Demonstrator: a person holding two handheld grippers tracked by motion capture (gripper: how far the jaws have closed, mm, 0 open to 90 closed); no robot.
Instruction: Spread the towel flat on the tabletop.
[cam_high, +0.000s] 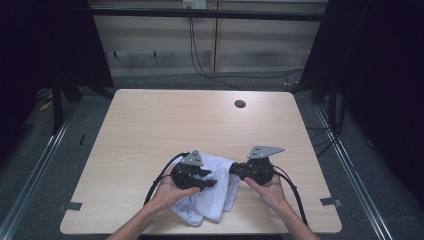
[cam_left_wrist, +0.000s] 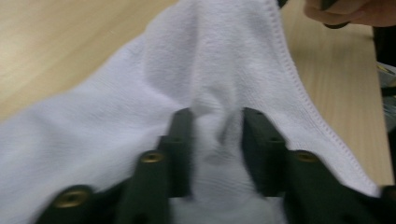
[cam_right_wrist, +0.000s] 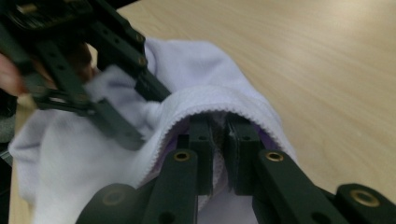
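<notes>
1. A white cloth (cam_high: 212, 187) lies rumpled on the near middle of the desk (cam_high: 150, 125), between my two hands.
2. My left gripper (cam_high: 210, 179) sits over the cloth's left part, with its fingers pointing right across the fabric.
3. In the left gripper view, my left fingers (cam_left_wrist: 182, 140) stand apart with a raised fold of cloth (cam_left_wrist: 187, 70) between them. The fold fills the gap, but I cannot tell whether the pads press on it.
4. My right gripper (cam_high: 233, 170) meets the cloth at its upper right edge, with its fingers pointing left.
5. In the right gripper view, my right fingers (cam_right_wrist: 201, 140) are nearly together, clamped on the stitched hem of the cloth (cam_right_wrist: 187, 60). The hem arches over the fingertips.
6. The same view shows the left gripper (cam_right_wrist: 140, 116) close by at upper left, its fingers laid into the fabric.
7. The hem runs diagonally down the right side of the left gripper view, with bare desk (cam_left_wrist: 336, 93) beyond it.
8. My left hand (cam_high: 167, 192) and right hand (cam_high: 270, 192) hold the gripper bodies from the near edge of the desk.
9. A dark round hole (cam_high: 240, 104) sits in the desk near its far edge, well apart from the cloth.
</notes>
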